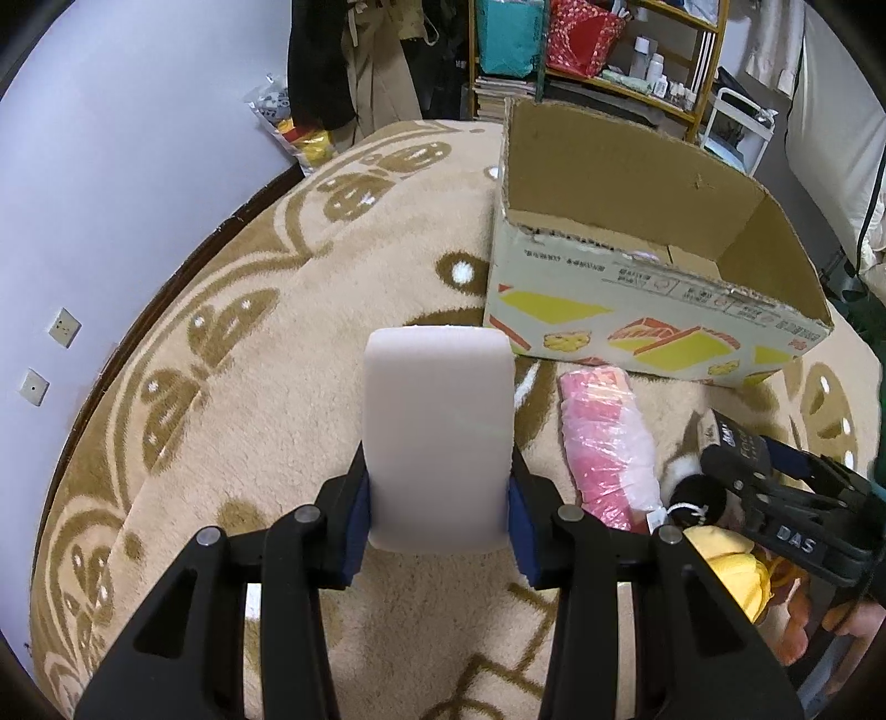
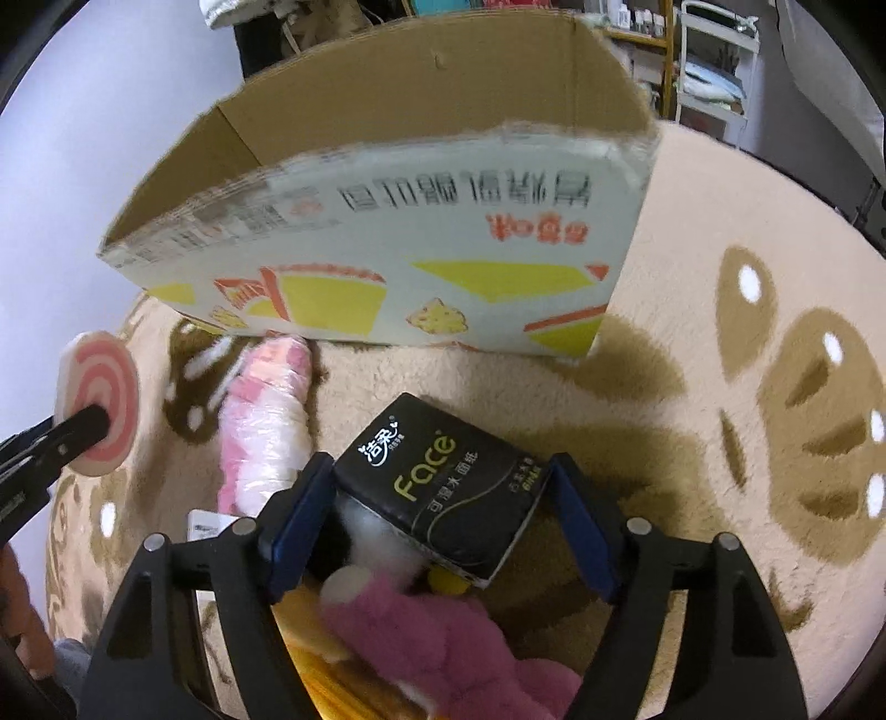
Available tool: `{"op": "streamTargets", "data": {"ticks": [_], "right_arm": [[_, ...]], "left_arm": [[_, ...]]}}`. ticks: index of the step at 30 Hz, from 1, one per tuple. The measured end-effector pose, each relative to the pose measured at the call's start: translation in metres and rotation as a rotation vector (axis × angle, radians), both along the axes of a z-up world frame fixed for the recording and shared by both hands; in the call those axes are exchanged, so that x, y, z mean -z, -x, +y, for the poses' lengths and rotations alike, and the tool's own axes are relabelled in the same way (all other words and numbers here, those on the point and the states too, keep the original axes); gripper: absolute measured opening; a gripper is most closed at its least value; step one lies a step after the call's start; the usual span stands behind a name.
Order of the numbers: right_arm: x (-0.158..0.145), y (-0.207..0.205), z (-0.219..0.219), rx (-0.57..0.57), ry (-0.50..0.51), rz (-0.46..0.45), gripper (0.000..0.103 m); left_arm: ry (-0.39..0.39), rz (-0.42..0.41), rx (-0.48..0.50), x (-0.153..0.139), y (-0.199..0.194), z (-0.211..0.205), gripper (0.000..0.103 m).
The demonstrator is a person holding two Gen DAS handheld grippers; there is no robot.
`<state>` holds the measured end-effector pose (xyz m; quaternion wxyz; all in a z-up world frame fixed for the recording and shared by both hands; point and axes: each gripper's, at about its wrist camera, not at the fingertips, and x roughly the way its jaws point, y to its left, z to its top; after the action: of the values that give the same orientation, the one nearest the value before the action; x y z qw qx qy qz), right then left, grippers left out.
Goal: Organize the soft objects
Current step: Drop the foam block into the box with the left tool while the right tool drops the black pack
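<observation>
On the beige patterned carpet (image 1: 288, 343), an open cardboard box (image 1: 637, 221) stands with its printed side facing both cameras. Left claw (image 1: 438, 498) is clenched on a white sponge pad (image 1: 437, 437), blue pads pressing its two side edges, pad held upright above the carpet, near the box's left corner. From the right wrist view the same pad (image 2: 102, 401) shows a pink swirl on its face, at the far left, clear of the carpet.

Right claw (image 2: 443, 526) straddles a black tissue pack (image 2: 443, 487); the left finger looks in contact with the pack, a gap shows at the right finger, so grip can't be confirmed. Pack sits tilted, resting partly on a pile of plush toys: a pink plush (image 2: 443, 637) below it, something yellow (image 1: 731, 570) beside.

A pink-and-white bundle in clear plastic wrap (image 1: 603, 437) lies on the carpet between the two claws, one end almost at the box's base. Shelves with clutter (image 1: 609, 44) stand behind the box.
</observation>
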<state>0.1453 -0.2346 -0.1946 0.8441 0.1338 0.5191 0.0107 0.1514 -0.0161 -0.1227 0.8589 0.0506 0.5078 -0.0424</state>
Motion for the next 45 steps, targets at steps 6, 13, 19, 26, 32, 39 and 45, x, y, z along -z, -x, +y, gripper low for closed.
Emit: {"op": "streamTargets", "data": {"ticks": [6, 13, 19, 26, 32, 39, 45], "right_arm": [[-0.043, 0.026, -0.001, -0.017, 0.013, -0.124, 0.082], [-0.105, 0.051, -0.003, -0.008, 0.051, -0.319, 0.082], [-0.144, 0.064, -0.002, -0.005, 0.122, -0.468, 0.082], [-0.164, 0.057, 0.005, -0.016, 0.158, -0.533, 0.082], [-0.17, 0.048, 0.005, -0.027, 0.198, -0.574, 0.082], [-0.173, 0.032, 0.003, -0.044, 0.248, -0.621, 0.082], [-0.171, 0.016, -0.004, -0.068, 0.275, -0.632, 0.082]], "left_arm": [[0.002, -0.089, -0.004, -0.016, 0.007, 0.003, 0.041], [0.028, -0.237, 0.009, -0.049, 0.021, 0.002, 0.041], [0.0, -0.373, 0.07, -0.077, 0.034, -0.011, 0.041], [0.003, -0.448, 0.119, -0.101, 0.034, -0.028, 0.041], [0.021, -0.5, 0.125, -0.116, 0.022, -0.032, 0.041], [0.031, -0.54, 0.126, -0.121, 0.002, -0.037, 0.041], [0.037, -0.519, 0.137, -0.108, -0.014, -0.041, 0.041]]}}
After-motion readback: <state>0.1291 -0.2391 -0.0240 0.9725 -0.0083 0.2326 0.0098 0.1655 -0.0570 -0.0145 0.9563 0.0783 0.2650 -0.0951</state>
